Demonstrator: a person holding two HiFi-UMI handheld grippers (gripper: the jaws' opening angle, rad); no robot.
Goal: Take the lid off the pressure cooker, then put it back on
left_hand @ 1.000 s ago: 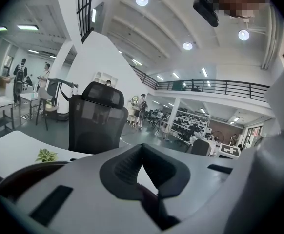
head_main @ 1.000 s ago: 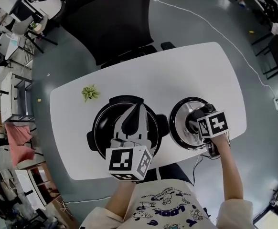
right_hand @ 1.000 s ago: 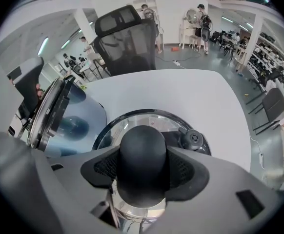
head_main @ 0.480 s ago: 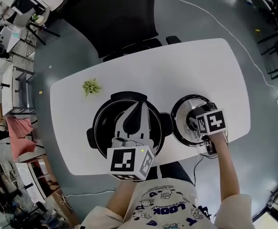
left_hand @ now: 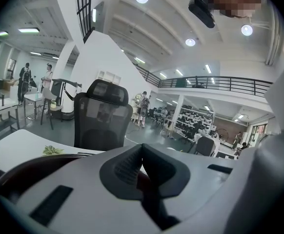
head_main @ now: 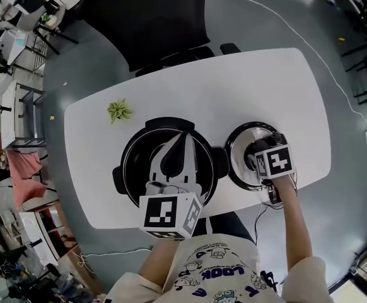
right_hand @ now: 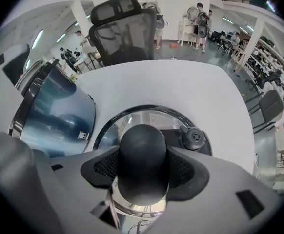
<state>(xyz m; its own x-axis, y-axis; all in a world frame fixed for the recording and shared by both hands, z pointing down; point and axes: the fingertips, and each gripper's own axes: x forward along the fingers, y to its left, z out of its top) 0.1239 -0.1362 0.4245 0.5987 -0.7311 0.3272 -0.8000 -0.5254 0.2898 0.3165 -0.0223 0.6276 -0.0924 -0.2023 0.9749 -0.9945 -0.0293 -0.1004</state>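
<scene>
Right gripper view: clamps the right gripper (right_hand: 143, 172) by wide-spread pads (right_hand: 183, 167) on the lid's (right_hand: 142, 118) black knob (right_hand: 142, 147), lid just beside the open pressure cooker (right_hand: 54, 111) on the table (right_hand: 181, 82), presumably for easy return; holds the left gripper (left_hand: 142, 155) pinched together, empty, above that cooker.

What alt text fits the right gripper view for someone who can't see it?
The right gripper has its jaws closed on the black domed knob of a shiny round metal lid, white table beneath. The dark pressure cooker pot stands at left, a black mesh office chair beyond the table.
</scene>
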